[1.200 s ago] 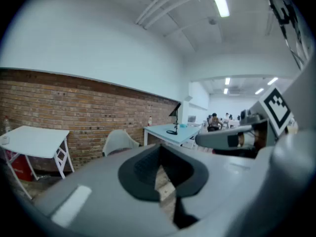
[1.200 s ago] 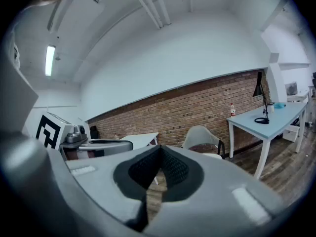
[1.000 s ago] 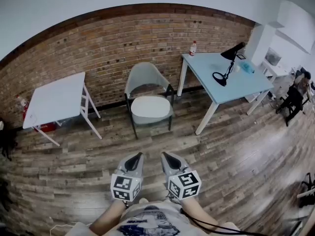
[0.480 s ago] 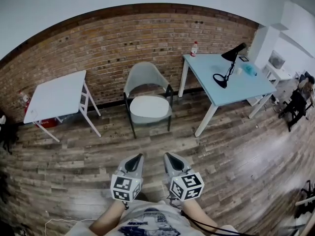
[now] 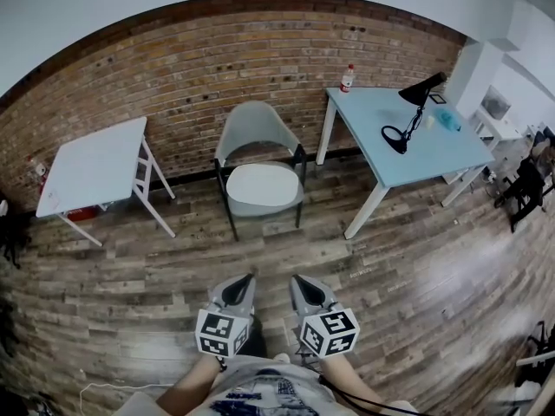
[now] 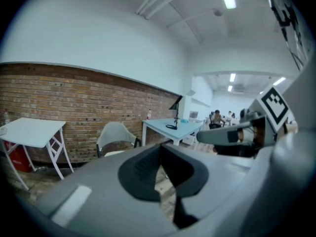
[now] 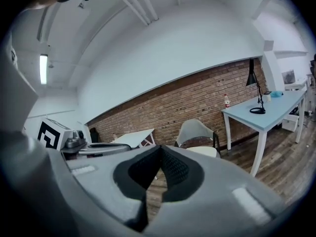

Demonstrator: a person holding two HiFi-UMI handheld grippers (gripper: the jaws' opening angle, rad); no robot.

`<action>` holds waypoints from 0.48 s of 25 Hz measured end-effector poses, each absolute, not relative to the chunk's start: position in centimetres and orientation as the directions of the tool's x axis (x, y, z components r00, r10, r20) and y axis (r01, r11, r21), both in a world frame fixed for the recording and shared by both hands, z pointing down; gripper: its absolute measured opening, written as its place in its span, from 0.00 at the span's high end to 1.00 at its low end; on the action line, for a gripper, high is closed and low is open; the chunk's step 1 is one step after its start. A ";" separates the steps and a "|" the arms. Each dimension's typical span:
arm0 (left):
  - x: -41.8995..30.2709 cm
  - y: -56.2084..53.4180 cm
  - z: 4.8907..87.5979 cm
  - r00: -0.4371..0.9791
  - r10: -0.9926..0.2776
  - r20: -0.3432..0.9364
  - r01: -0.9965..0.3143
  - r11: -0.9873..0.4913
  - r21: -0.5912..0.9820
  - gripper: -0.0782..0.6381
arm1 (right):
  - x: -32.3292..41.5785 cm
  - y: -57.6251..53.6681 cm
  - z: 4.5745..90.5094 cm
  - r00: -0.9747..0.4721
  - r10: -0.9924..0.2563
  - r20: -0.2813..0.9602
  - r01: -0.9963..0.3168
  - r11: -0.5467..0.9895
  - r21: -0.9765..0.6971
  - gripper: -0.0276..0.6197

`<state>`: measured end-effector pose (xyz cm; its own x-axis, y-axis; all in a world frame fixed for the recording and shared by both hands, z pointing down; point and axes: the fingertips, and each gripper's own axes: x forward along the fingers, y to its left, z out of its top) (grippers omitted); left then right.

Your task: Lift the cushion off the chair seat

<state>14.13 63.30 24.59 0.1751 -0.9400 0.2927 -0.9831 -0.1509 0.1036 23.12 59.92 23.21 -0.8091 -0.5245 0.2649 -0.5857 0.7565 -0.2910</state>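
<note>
Brick-walled room, chair straight ahead of you, both grippers closed on nothing.

You stand on a wooden plank floor (image 5: 416,267) facing a long brick wall (image 5: 260,50). A light blue table (image 5: 434,159) stands to the right of the chair and a white table (image 5: 95,167) to its left. The grey chair (image 5: 254,126) sits against the wall between them. The white cushion (image 5: 260,185) lies flat on its seat, with neither gripper touching it. On the blue table you have a black desk lamp (image 5: 408,120), and at its back corner a small bottle (image 5: 348,78) with a red cap. Your left gripper (image 5: 245,278) and right gripper (image 5: 297,280) sit low in front of you, side by side and well apart from the chair, both pointing toward it. Each one's jaws are pressed fully together with nothing between them.
</note>
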 end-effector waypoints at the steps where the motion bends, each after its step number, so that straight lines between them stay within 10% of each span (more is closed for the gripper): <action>1: 13.6 62.4 24.9 0.179 -0.939 0.294 -0.982 -0.154 0.106 0.90 | 22.6 59.1 23.5 -0.807 -0.525 0.269 -0.588 0.755 -0.291 0.96; 12: 3.6 51.1 25.2 0.208 -0.928 0.309 -0.976 -0.177 0.125 0.90 | 12.3 48.2 23.6 -0.796 -0.526 0.298 -0.601 0.745 -0.289 0.96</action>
<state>3.58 51.15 25.16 0.2079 -0.9281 0.3089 -0.9762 -0.1772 0.1247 12.26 48.20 23.55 -0.7963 -0.5264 0.2982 -0.6009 0.7453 -0.2890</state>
